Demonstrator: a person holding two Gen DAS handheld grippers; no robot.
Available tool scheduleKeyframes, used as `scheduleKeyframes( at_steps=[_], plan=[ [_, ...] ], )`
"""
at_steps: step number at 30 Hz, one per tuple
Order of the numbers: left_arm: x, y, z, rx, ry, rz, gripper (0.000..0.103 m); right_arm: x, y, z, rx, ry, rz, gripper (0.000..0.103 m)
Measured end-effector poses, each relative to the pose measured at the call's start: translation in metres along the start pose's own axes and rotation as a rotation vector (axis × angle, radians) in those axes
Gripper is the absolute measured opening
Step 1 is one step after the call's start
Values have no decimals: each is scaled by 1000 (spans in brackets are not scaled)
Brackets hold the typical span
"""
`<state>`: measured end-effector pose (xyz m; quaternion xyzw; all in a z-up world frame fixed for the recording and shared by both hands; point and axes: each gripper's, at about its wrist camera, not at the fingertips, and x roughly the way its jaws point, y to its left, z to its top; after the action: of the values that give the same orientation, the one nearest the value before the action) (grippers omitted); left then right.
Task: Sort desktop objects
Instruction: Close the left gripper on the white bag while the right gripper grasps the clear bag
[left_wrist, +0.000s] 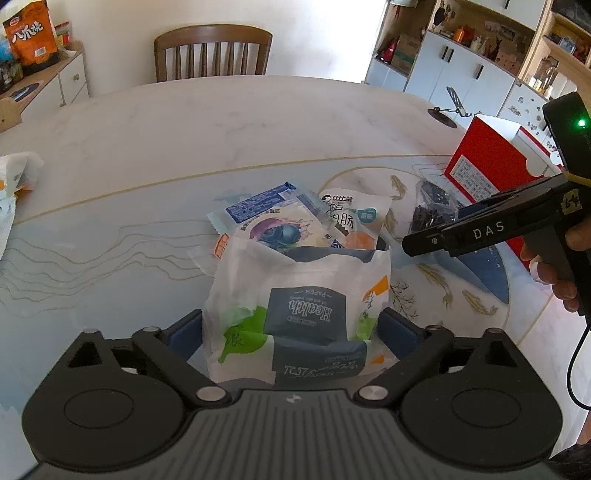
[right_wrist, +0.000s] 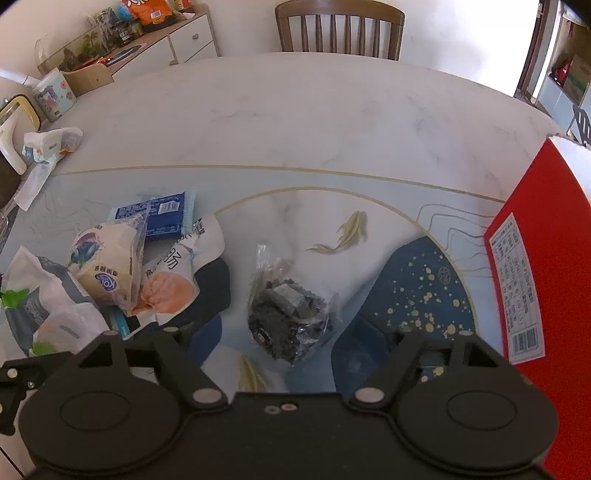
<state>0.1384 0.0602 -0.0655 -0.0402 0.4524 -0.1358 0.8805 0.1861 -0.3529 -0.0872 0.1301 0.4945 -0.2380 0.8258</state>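
- left wrist view: the left gripper (left_wrist: 291, 325) angles steeply down toward the table (left_wrist: 258, 122), its blue fingers (left_wrist: 186, 332) set wide on either side of a white tissue pack (left_wrist: 295, 306) printed "health paper"; both fingers lie against or very near the pack's sides, but whether they press it cannot be told, and the pack rests on the table.
- same view: behind the tissue pack lies a heap of snack packets: a blueberry-printed bun wrapper (left_wrist: 280, 229), a blue packet (left_wrist: 255, 206) and a white sausage bag (left_wrist: 351, 218).
- same view: the right gripper (left_wrist: 443, 236) enters from the right edge, held by a hand (left_wrist: 554, 269) wrapped round its handle, its dark body marked "das" sloping down toward a clear bag of dark pieces (left_wrist: 432, 210); a red box (left_wrist: 491, 173) stands beyond it.
- right wrist view: the right gripper (right_wrist: 284, 339) tilts steeply down over the table (right_wrist: 295, 110); its jaws stand apart, one finger (right_wrist: 369, 347) on each side of the clear bag of dark pieces (right_wrist: 288, 314), which lies on the table between them with visible gaps, not clamped.
- same view: the snack heap (right_wrist: 122, 266) lies to the left, the tissue pack (right_wrist: 44, 295) at the left edge, and the red box (right_wrist: 535, 295) upright at the right.
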Motion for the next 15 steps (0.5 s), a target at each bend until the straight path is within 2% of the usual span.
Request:
scheduleKeyframes(
  at_steps=[2,15],
  plan=[
    [-1,0,0,0,-2,6,92,-1,0,0,1,2,-1,76],
    [-7,0,1,-11,0,27,81,-7,-4,-1,28,7,-14,44]
  ],
)
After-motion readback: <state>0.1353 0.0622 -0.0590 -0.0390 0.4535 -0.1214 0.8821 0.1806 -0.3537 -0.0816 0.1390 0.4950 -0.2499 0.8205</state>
